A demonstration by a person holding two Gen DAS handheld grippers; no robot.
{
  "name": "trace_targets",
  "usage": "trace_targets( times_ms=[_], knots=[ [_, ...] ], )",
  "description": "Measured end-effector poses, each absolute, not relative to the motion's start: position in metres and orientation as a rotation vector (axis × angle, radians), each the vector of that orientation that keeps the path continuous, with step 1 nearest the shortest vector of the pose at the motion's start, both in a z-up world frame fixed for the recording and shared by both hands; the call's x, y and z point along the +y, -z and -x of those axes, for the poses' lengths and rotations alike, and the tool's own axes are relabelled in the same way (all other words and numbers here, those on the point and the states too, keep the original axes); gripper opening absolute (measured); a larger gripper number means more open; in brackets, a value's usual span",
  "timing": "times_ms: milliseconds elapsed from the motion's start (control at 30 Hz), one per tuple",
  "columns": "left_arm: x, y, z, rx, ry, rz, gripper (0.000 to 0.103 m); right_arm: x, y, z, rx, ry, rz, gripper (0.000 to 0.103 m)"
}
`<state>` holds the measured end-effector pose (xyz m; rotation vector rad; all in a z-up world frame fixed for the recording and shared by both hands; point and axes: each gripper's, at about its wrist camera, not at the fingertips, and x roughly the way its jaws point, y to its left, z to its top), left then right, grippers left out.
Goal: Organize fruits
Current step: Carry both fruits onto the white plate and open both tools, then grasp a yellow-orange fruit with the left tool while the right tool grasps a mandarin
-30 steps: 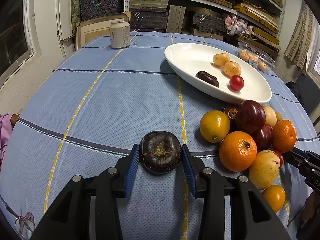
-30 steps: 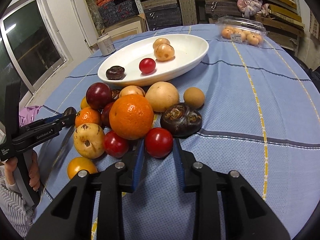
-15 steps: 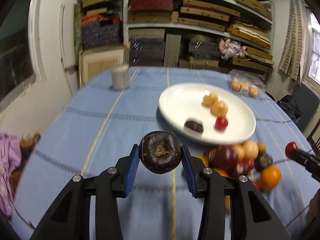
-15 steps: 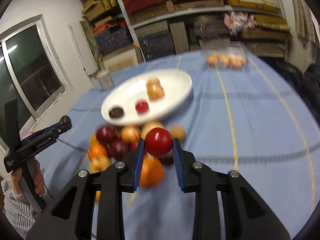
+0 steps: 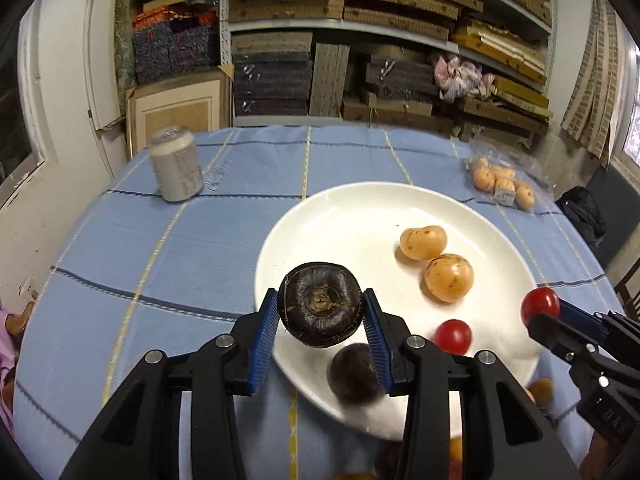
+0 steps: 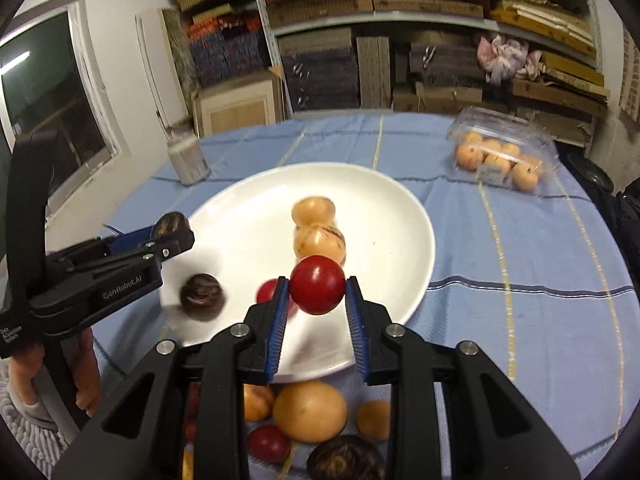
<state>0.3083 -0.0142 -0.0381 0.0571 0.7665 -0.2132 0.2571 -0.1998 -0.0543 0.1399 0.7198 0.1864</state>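
Both grippers are over the big white oval plate (image 5: 360,208) and both are loaded. The left gripper (image 5: 320,314) has its blue-padded jaws clamped on a flat, dark purple-brown fruit with a dried stem scar (image 5: 319,304), held in the air above the near-left edge of the plate. The right gripper (image 6: 318,292) is pinched tight on a small glossy red round fruit (image 6: 317,284), hanging over the plate's near side.

So where does the sorting stand? Four pieces already lie on the plate: two tan, speckled round fruits (image 5: 448,278) touching each other, one small red fruit (image 5: 453,336) and one dark brown fruit (image 5: 354,372) near the front rim. These two carried ones would make six, but neither is released yet. Plenty is left: the right wrist view shows a cluster of loose fruit (image 6: 310,412) on the blue checked tablecloth (image 5: 160,240) just in front of the plate, tan, red, orange and dark ones.

The dark fruit looks squat and wrinkled, firm in the pads. The red one is smooth and shiny, likely to roll once it lands. A grey can (image 5: 176,168) and a clear plastic box of small orange fruit (image 6: 500,156) stand farther back, apart from the plate
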Motion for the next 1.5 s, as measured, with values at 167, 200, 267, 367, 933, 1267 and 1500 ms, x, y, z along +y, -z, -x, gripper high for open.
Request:
trace_targets(
  times_ms=[167,200,267,367,933,1267,1500],
  knots=[
    [-0.019,0.052,-0.32,0.791,0.219,-0.077,0.043,-0.199,0.066,-0.266,0.743,-0.188,-0.123,0.028],
    [-0.019,0.054,-0.321,0.795,0.219,-0.078,0.043,-0.2,0.07,-0.267,0.753,-0.187,-0.124,0.028],
    [-0.019,0.059,-0.324,0.812,0.222,-0.078,0.043,-0.202,0.074,-0.271,0.773,-0.195,-0.138,0.028],
    [-0.02,0.063,-0.326,0.831,0.224,-0.081,0.043,-0.206,0.072,-0.27,0.759,-0.184,-0.16,0.031],
    [0.049,0.035,-0.203,0.684,0.134,0.079,0.08,-0.261,0.048,-0.14,0.504,-0.083,-0.3,0.072],
    [0.049,0.056,-0.135,0.705,0.17,0.035,0.087,-0.247,0.076,-0.079,0.545,-0.134,-0.278,0.083],
    [0.044,0.059,-0.126,0.709,0.174,0.015,0.087,-0.235,0.083,-0.074,0.614,-0.193,-0.269,0.084]
  ],
)
